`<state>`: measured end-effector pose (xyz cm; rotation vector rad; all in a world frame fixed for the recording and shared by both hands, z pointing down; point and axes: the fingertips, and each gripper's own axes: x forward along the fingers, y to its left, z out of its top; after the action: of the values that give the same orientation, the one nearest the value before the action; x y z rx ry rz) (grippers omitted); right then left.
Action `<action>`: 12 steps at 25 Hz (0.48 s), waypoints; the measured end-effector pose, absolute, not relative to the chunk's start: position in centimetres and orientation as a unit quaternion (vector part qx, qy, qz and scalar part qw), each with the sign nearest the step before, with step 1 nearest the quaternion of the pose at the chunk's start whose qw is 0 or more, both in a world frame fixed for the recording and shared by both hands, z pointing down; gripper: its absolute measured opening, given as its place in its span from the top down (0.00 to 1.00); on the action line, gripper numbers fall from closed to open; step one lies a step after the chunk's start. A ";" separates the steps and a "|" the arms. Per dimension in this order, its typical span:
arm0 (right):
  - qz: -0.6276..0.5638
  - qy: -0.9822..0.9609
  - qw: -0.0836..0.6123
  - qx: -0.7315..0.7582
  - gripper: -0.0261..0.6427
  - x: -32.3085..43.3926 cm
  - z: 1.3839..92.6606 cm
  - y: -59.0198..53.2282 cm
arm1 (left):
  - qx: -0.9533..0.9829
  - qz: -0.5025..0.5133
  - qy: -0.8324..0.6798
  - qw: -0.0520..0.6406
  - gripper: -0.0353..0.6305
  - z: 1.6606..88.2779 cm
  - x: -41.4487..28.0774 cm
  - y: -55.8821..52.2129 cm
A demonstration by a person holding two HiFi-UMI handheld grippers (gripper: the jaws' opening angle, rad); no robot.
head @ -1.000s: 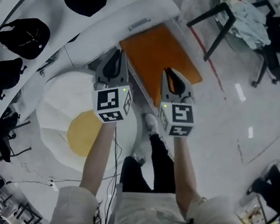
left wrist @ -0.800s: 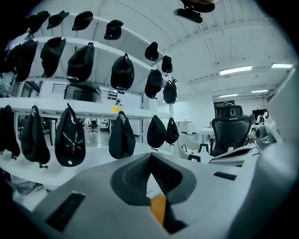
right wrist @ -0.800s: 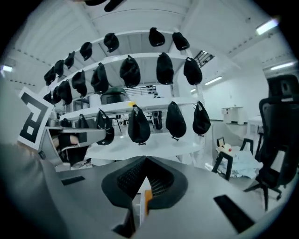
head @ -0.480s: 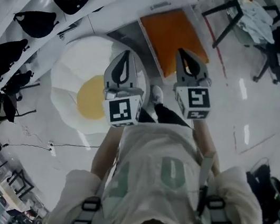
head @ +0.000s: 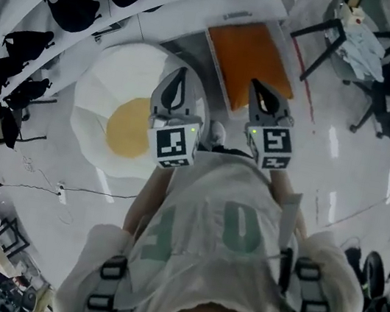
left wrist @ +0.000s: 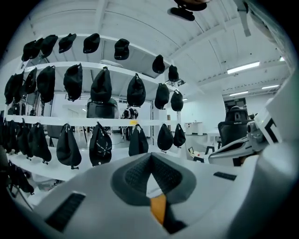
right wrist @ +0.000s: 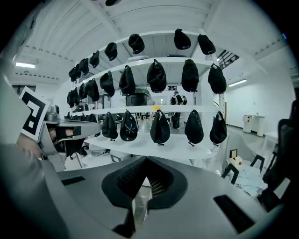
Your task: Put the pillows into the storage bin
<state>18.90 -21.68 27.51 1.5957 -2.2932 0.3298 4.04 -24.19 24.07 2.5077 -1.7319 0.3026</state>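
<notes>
Fried-egg pillow (head: 104,98): round, white with yellow centre, lies flat on floor at left. Orange pillow (head: 253,61): rectangular, lies flat inside open-topped, pale-rimmed storage bin (head: 244,25), far right, just beside the fried-egg pillow.

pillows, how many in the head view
2: a fried-egg pillow on the floor at left, an orange pillow inside the bin ahead. More may hide under the person's body.

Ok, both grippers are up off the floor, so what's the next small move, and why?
Probably open the left gripper and lower it toward the egg-shaped pillow: both grippers are shut and empty, that pillow lies on the floor outside the storage bin, and the orange pillow seems already in it.
</notes>
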 end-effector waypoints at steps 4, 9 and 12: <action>0.097 -0.803 0.166 0.564 0.95 19.1 27.2 -22.2 | 0.816 0.096 -0.569 0.035 0.94 23.8 3.2 -24.3; 0.084 -0.806 0.158 0.564 0.95 18.9 26.1 -22.2 | 0.816 0.088 -0.571 0.028 0.94 22.9 2.8 -24.4; 0.092 -0.807 0.156 0.562 0.95 18.8 26.3 -21.4 | 0.814 0.085 -0.573 0.026 0.94 22.7 2.7 -24.0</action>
<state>18.78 -21.45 26.31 1.6089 -2.3103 0.2635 2.66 -24.03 22.75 2.5175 -1.7722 0.2634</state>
